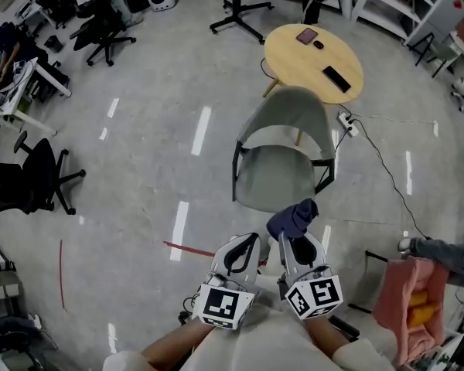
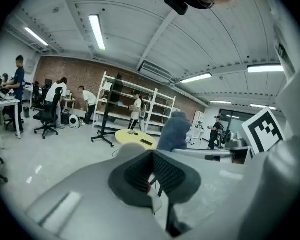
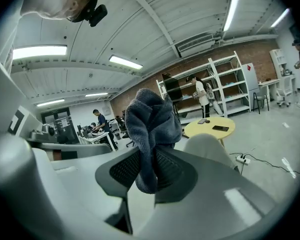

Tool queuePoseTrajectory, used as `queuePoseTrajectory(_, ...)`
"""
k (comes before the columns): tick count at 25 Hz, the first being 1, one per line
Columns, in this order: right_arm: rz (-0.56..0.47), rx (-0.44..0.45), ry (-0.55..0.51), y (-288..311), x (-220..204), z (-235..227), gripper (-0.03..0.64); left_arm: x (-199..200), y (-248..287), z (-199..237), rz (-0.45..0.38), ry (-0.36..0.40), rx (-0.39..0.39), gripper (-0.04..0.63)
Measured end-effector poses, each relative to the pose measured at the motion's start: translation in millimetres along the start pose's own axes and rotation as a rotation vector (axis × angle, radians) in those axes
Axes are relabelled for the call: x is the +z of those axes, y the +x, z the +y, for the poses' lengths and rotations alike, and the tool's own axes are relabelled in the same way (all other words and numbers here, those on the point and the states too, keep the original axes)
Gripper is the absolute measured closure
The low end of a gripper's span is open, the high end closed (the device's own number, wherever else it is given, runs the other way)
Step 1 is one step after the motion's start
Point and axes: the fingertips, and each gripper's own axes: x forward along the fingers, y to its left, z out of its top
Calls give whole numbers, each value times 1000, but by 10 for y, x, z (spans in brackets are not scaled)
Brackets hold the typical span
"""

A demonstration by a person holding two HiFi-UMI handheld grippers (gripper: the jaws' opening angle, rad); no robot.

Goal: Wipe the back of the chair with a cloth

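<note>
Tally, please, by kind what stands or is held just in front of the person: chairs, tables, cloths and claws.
Grey chair: 1
Round yellow table: 1
Blue cloth: 1
Claws: 2, the left claw and the right claw
Total: 5

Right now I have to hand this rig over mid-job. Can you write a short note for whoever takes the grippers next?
Right gripper: shut on the dark blue cloth, which bunches up above its jaws.
Left gripper: jaws together, nothing in them.
Both are held low, close to the person's body, short of the chair.
Grey chair: on the floor just ahead, seat toward the grippers. Its backrest is on the far side, next to the round yellow table.
Done: cloth is in hand.
Left: the cloth is not touching the backrest. Carry it to the backrest and wipe.
</note>
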Motion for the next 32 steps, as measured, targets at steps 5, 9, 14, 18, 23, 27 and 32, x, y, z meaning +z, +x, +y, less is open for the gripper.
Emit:
queuePoseTrajectory(5,10,3,-7,261,85,-8,525,70,208,163,7,-22,-17,595)
queuePoseTrajectory(9,-1,-22,3,438,175,-181,525,112,431,280,24,-27,-18,595)
queuePoseTrajectory(14,-3,-21,10,679,330,-605,525,179,941,304,64,-29,-15,595)
queuePoseTrajectory(18,16,5,25,932,445,-1013,525,248,1465,275,108,-29,-11,595)
queuePoseTrajectory(23,39,67,12,1312,656,-1529,525,461,2147,272,101,-14,19,595)
queuePoseTrajectory(27,65,126,-23,1637,737,-1850,526,485,2555,376,85,-23,75,595)
queuePoseTrajectory(32,77,165,-73,2063,778,-2045,526,480,2885,641,71,-39,136,595)
